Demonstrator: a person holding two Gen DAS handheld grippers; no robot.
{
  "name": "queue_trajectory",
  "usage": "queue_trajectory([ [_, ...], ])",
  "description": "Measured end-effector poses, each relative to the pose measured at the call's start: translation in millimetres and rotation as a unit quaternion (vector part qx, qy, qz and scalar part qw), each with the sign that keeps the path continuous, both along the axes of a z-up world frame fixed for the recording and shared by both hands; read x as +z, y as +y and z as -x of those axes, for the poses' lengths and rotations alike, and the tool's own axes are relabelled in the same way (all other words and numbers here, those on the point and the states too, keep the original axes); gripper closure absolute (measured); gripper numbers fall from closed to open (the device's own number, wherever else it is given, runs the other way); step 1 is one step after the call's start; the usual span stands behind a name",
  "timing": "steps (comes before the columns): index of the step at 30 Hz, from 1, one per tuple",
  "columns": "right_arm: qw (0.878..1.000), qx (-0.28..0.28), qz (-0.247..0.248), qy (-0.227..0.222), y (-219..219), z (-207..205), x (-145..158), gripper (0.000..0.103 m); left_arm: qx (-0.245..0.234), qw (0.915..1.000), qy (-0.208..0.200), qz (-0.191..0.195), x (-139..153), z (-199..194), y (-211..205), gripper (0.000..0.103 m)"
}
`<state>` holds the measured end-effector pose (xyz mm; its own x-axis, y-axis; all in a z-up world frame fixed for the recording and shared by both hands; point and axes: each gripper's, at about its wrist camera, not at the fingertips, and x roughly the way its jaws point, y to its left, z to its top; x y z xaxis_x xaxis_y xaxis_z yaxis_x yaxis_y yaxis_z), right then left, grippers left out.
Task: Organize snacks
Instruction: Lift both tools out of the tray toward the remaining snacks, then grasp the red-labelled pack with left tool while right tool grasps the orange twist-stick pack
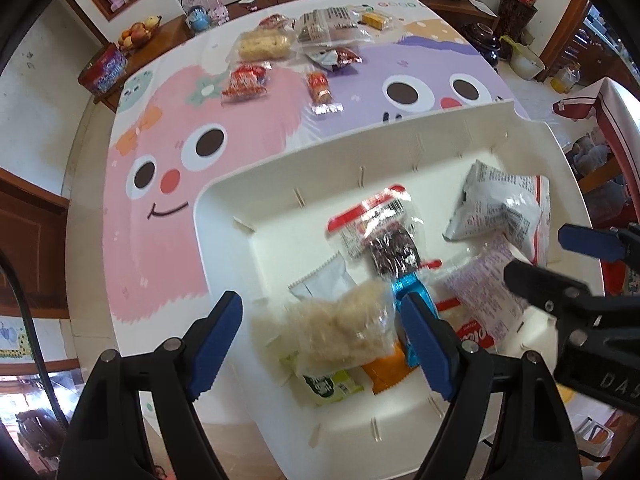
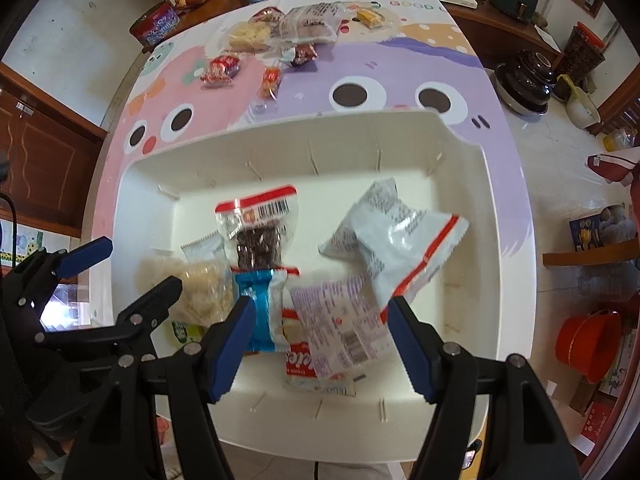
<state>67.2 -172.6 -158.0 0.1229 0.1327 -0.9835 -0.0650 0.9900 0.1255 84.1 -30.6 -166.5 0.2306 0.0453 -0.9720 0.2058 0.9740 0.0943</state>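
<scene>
A white bin (image 1: 256, 184) (image 2: 132, 200) sits at the near end of the cartoon tablecloth and holds several snack packs. My left gripper (image 1: 320, 344) is open above a pale rice-cracker bag (image 1: 344, 324) lying in the bin. My right gripper (image 2: 320, 340) is open above a clear purple-printed pack (image 2: 340, 320). Also in the bin are a dark seed pack (image 2: 256, 236), a blue wrapper (image 2: 260, 304) and a white and red bag (image 2: 396, 240). More snacks (image 1: 288, 48) (image 2: 280, 32) lie at the table's far end.
A red tin (image 1: 102, 72) and a fruit bowl (image 1: 136, 34) stand on the wooden sideboard at the far left. Dark pots (image 2: 524, 80) sit on the floor to the right. A red bucket (image 2: 588, 340) stands at the near right.
</scene>
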Motion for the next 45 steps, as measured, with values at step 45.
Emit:
queue_trajectory([
  [45, 0.996, 0.087, -0.008, 0.013, 97, -234, -104, 0.066, 0.132, 0.9896, 0.016, 0.055, -72, -275, 107, 0.022],
])
